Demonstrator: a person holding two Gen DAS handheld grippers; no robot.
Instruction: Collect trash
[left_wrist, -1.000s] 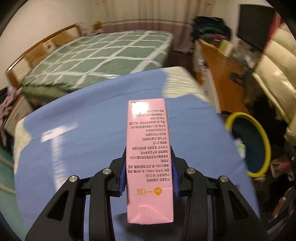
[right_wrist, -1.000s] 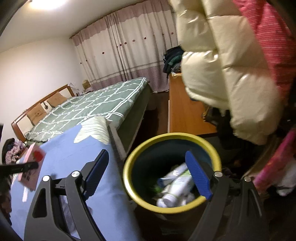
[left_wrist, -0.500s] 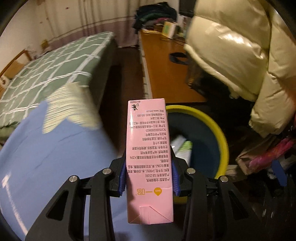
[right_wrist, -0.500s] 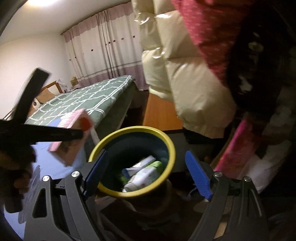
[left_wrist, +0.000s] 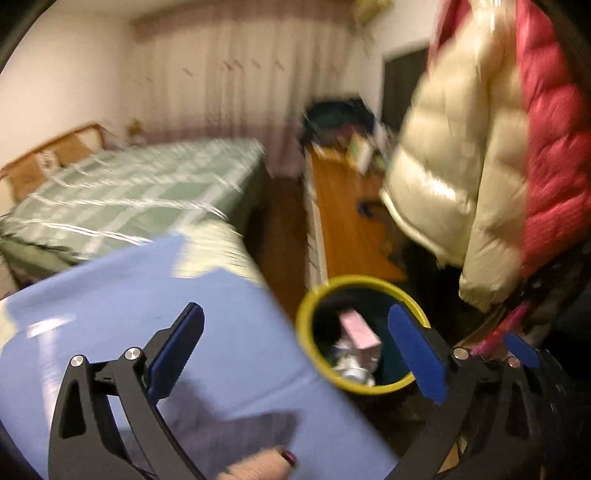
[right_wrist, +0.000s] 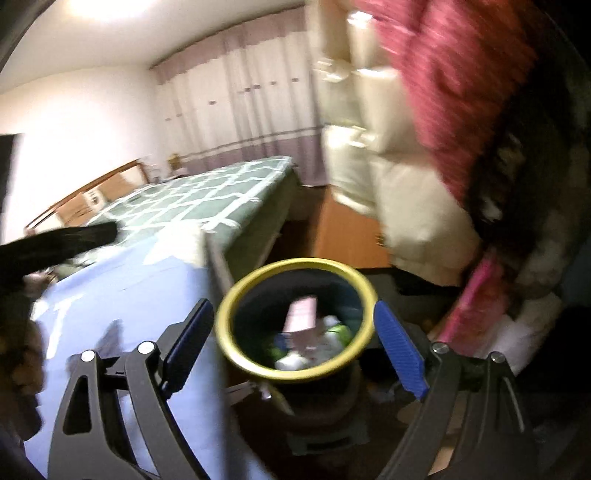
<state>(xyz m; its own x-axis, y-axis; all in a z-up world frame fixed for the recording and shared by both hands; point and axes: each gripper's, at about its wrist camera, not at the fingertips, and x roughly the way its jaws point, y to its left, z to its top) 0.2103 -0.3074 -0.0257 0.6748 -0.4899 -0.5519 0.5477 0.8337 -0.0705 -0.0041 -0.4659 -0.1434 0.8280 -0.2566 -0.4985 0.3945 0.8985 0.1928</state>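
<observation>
The pink drink carton (left_wrist: 360, 330) lies inside the yellow-rimmed bin (left_wrist: 364, 281), on top of other bottles and wrappers. My left gripper (left_wrist: 295, 314) hangs above the blue-covered table's edge and the bin; its jaws are opening, wide apart, with nothing between them. In the right wrist view the same carton (right_wrist: 303, 315) rests in the bin (right_wrist: 295, 264), tilted. My right gripper (right_wrist: 291, 306) stands open over the bin with its fingers to either side of the rim, holding nothing.
A table with a blue cloth (left_wrist: 147, 314) is left of the bin. Beyond it stands a bed with a green checked cover (left_wrist: 129, 192). Cream and red padded coats (left_wrist: 461, 166) hang close on the right above a wooden desk (left_wrist: 343, 221).
The left gripper let go of the pink carton, which dropped into the bin. The left hand then pulled back and up, and both views are blurred by motion.
</observation>
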